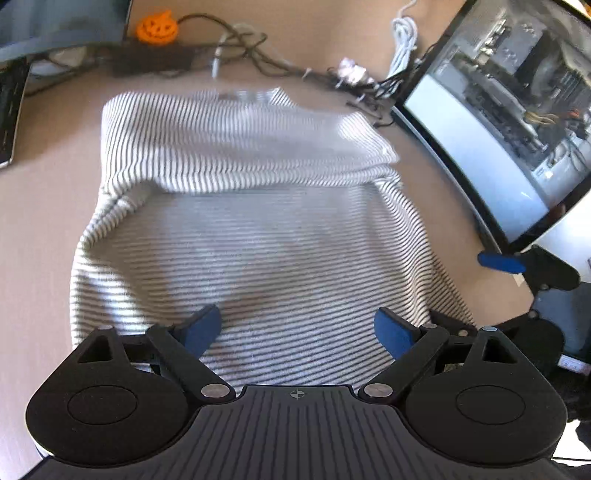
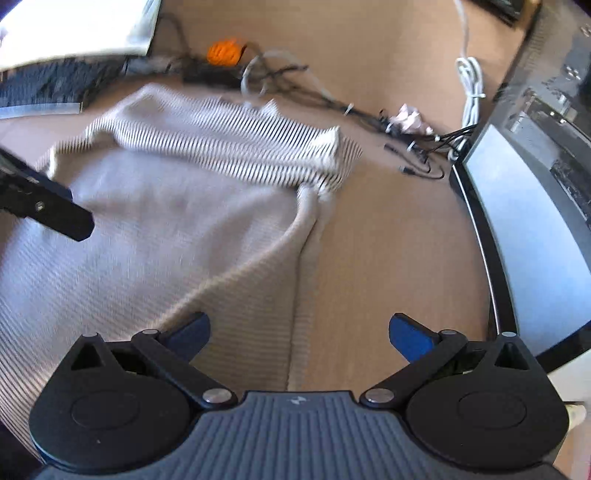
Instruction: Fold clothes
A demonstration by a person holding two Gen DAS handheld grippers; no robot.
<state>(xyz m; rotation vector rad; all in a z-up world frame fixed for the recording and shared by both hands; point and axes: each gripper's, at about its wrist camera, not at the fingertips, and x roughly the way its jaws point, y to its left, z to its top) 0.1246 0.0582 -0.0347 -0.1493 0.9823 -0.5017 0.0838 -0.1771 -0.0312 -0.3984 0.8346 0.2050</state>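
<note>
A white garment with thin dark stripes [image 1: 258, 240] lies on the tan table, its far part folded back over itself into a thick band [image 1: 236, 147]. My left gripper [image 1: 297, 332] hovers over the garment's near part, open, with nothing between its blue pads. In the right wrist view the same striped garment [image 2: 155, 229] fills the left side, its folded corner [image 2: 332, 155] at centre. My right gripper [image 2: 299, 332] is open above the garment's right edge and bare table. In each view the other gripper appears: the right gripper [image 1: 502, 260] at the right, the left gripper [image 2: 44, 206] at the left.
A dark-framed computer case with a glass side [image 1: 498, 122] stands along the right edge. A tangle of cables [image 1: 258, 51], an orange pumpkin figure [image 1: 157, 26] and a white cord [image 1: 404, 40] lie at the back. A keyboard [image 2: 48, 85] sits far left.
</note>
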